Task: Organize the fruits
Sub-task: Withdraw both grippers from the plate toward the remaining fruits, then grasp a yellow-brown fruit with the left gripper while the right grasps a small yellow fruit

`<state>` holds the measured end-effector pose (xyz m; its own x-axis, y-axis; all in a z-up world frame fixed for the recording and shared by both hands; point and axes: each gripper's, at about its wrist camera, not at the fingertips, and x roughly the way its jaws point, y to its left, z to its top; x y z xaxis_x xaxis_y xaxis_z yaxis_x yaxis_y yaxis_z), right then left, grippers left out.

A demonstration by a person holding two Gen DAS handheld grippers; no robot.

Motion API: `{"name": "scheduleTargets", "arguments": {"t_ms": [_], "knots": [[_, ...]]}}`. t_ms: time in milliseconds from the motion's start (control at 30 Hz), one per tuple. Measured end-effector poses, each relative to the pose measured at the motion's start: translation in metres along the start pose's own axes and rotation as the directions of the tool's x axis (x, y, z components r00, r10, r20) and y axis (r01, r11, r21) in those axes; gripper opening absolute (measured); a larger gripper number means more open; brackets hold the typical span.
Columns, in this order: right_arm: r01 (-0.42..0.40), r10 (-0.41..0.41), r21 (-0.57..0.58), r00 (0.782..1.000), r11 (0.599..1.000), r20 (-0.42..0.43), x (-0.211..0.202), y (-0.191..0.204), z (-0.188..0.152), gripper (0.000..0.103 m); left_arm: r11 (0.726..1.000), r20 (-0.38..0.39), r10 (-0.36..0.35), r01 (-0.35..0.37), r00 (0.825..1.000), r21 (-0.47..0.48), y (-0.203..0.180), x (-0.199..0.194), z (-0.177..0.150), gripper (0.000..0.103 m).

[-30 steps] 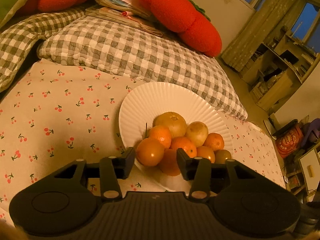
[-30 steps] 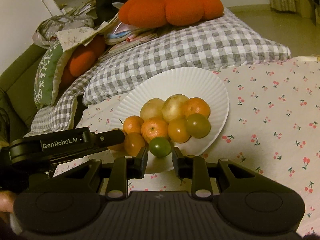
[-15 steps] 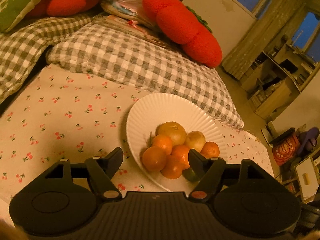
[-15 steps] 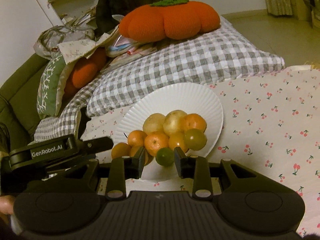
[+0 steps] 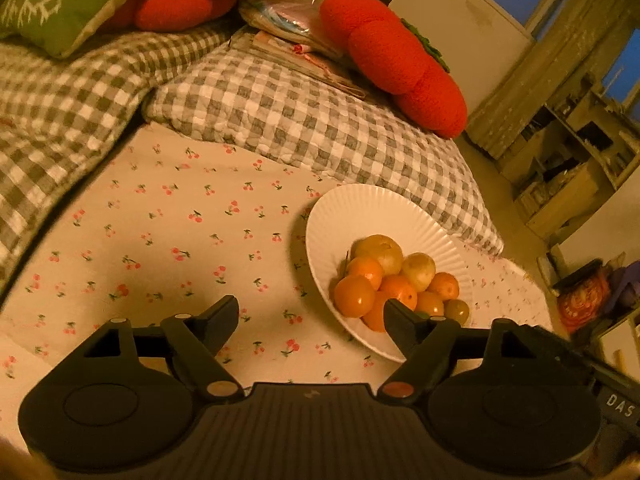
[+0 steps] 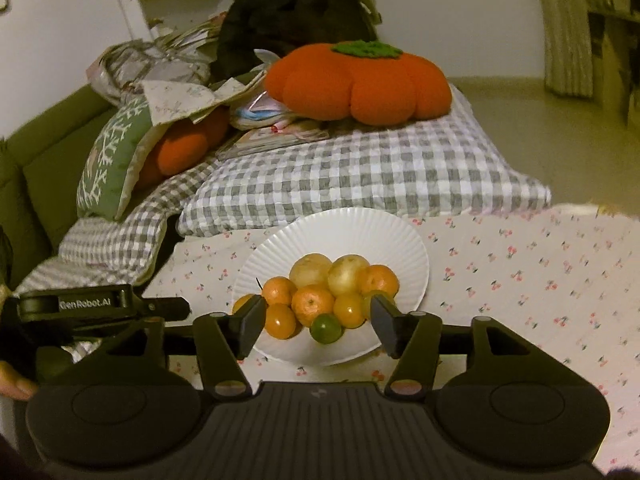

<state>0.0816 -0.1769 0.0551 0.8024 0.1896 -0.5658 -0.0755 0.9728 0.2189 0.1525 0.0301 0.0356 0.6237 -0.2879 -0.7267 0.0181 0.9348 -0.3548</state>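
White ribbed plate: one, on the cherry-print cloth
Orange citrus fruits: six visible in the right wrist view, piled on the plate's near half
Pale yellow round fruits: two, at the pile's far side
Green fruits: two, one at the pile's near edge, one partly hidden by a finger
Pumpkin-shaped cushions: two
Checked pillows: two

Plate: white, ribbed, matt, looks like paper. Fruits: glossy skins. Cloth: matt cotton, cherry print. Checked quilt: puckered fabric. Pumpkin cushion: fuzzy plush. Tongs: matt black plastic.
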Motion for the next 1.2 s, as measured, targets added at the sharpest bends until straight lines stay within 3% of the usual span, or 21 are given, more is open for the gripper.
{"name": "scheduleTargets", "arguments": {"t_ms": [233,467,867,1200], "knots": [[-0.001,-0.002,-0.122,1.0,0.993,-0.025,-0.007,0.019,-0.012,0.069,0.988,0.026,0.135,-0.137,0.99,0.072,0.005,-0.008,-0.005,0.073],[-0.018,0.008,-0.213,0.999,0.977,-0.047,-0.011,0.037,-0.025,0.073,0.977,0.027,0.194,-0.196,0.981,0.083,0.016,-0.017,-0.013,0.073],[-0.045,0.024,-0.261,0.997,0.964,-0.08,-0.015,0.049,-0.037,0.077,0.972,0.007,0.222,-0.222,0.975,0.083,0.033,-0.031,-0.027,0.073],[-0.06,0.024,-0.292,0.992,0.955,-0.125,-0.006,0.057,-0.044,0.078,0.978,-0.048,0.198,-0.195,0.979,0.074,0.049,-0.035,-0.042,0.072]]}}
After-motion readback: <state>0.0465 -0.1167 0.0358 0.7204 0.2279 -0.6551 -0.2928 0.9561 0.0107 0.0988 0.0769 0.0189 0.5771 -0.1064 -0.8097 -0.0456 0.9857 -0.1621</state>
